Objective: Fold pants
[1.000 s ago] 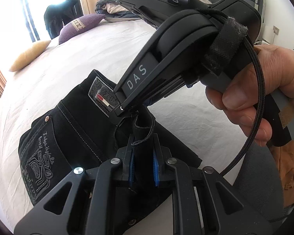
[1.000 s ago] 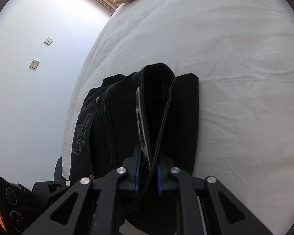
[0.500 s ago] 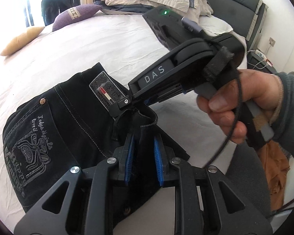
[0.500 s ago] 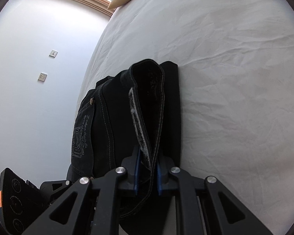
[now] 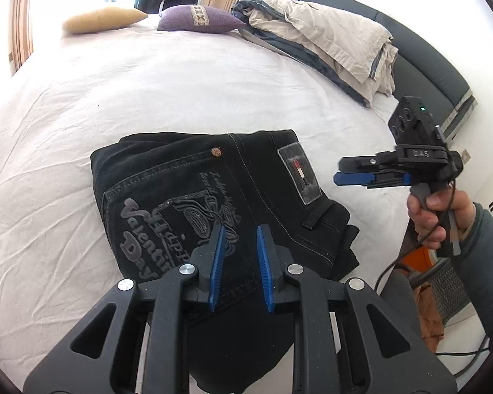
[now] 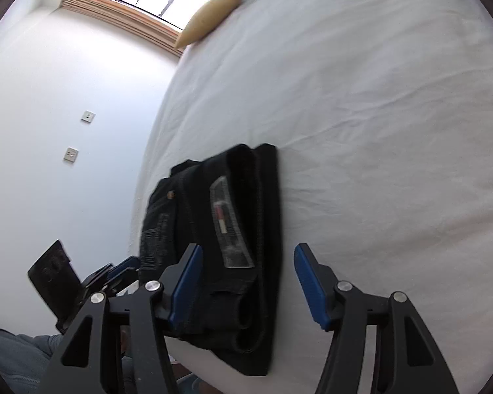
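Nearest on my left wrist feed: left gripper (image 5: 241, 266) has a narrow gap between its blue pads, nothing in it, pads clear of the cloth; it hangs over the folded pants (image 5: 213, 203). Right gripper (image 6: 245, 285) has just been opening; jaws now stand wide with nothing clamped, the near end of the pants (image 6: 226, 246) showing between and beyond the fingers, not pressed. From the left camera I see that same right gripper (image 5: 355, 172) held off to the side of the pants, apart from them, in a hand (image 5: 434, 213) with a cable trailing down. Pants are a compact black folded bundle lying flat on the bed (image 5: 148, 92), near its front edge; back pocket embroidery and waistband patch face up. Only container in view is a mesh basket (image 5: 450, 289) on the floor beside the bed; contents I cannot tell. Further back on the bed: a rumpled duvet (image 5: 328, 36), a purple cushion (image 5: 197, 18), a yellow cushion (image 5: 102, 21). Dark headboard (image 5: 427, 55) behind the duvet.
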### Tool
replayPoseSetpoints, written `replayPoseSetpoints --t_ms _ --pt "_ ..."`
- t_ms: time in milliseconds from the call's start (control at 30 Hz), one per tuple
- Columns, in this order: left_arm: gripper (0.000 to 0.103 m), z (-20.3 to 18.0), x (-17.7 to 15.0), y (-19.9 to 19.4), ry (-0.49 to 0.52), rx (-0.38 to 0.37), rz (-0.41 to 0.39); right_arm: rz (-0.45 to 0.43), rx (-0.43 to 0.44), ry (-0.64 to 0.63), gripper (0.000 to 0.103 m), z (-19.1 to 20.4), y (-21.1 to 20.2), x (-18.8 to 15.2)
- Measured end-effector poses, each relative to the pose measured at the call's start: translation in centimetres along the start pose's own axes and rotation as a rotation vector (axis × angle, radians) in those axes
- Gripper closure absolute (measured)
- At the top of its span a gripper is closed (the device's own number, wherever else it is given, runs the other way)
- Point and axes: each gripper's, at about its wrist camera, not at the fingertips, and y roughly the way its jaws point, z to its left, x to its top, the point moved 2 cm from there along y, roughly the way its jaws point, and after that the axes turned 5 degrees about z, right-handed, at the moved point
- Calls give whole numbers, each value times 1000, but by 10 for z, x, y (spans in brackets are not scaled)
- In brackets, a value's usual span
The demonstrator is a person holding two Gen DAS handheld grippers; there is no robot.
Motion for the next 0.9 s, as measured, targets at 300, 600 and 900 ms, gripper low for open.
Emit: replayPoseSetpoints --t_ms 300,600,900 --pt "84 21 -8 10 -94 -71 44 201 141 -5 52 13 72 -35" --pt "84 87 39 -5 -171 -290 -57 153 219 79 68 -14 59 -42" --pt "84 132 22 21 -285 -541 -91 143 260 109 68 -27 59 -42"
